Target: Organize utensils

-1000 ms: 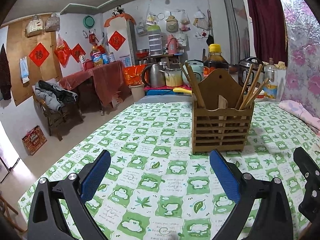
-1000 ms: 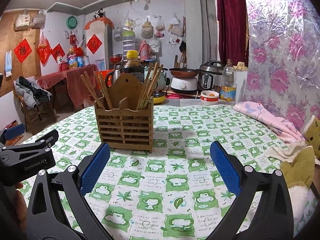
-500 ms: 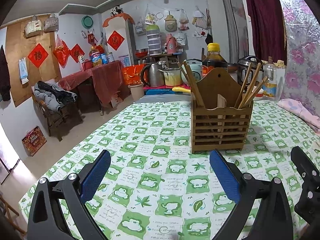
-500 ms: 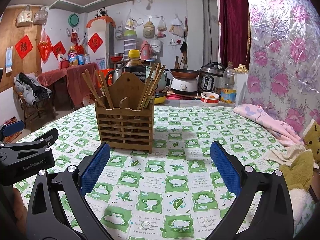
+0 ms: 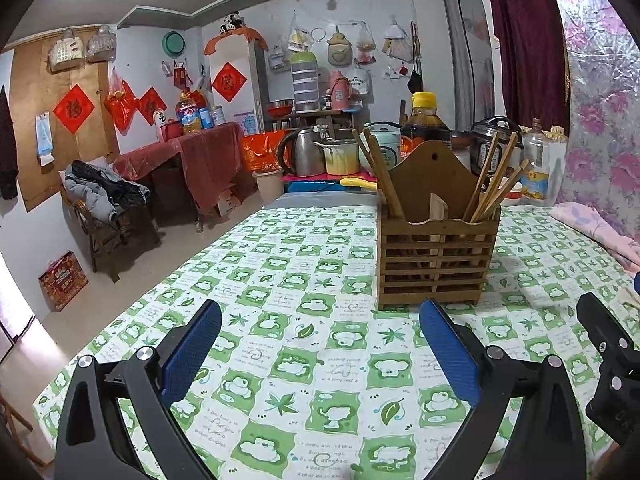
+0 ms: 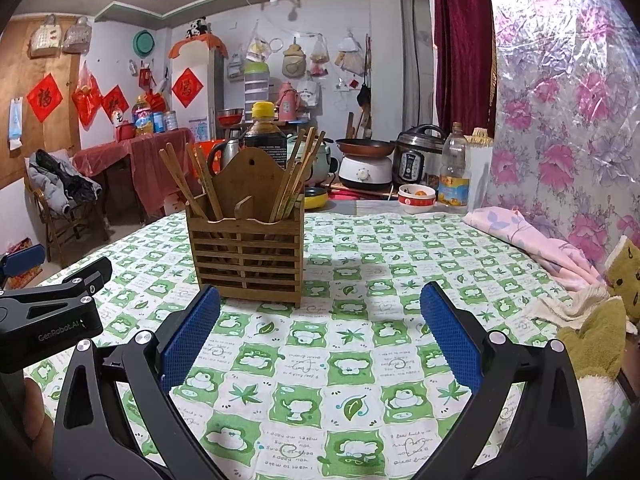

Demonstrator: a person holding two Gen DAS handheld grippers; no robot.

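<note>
A slatted wooden utensil holder (image 5: pixel 436 258) stands upright on the green-and-white checked tablecloth (image 5: pixel 304 364). It also shows in the right wrist view (image 6: pixel 246 254). Several wooden chopsticks (image 5: pixel 494 184) lean in its right compartment and a few (image 5: pixel 378 172) in its left. My left gripper (image 5: pixel 320 354) is open and empty, just short of the holder, which sits ahead to the right. My right gripper (image 6: pixel 320 340) is open and empty, with the holder ahead to the left. No loose utensils show on the table.
A pink folded cloth (image 6: pixel 528 240) and a yellow-green plush toy (image 6: pixel 600 332) lie at the table's right side. A soy sauce bottle (image 6: pixel 266 136), cookers, a kettle and a bowl (image 6: pixel 416 196) stand behind the table. A chair with clothes (image 5: pixel 100 200) stands at the left.
Both grippers have stayed open and empty. The views have shifted only slightly; the holder sits a little closer in both.
</note>
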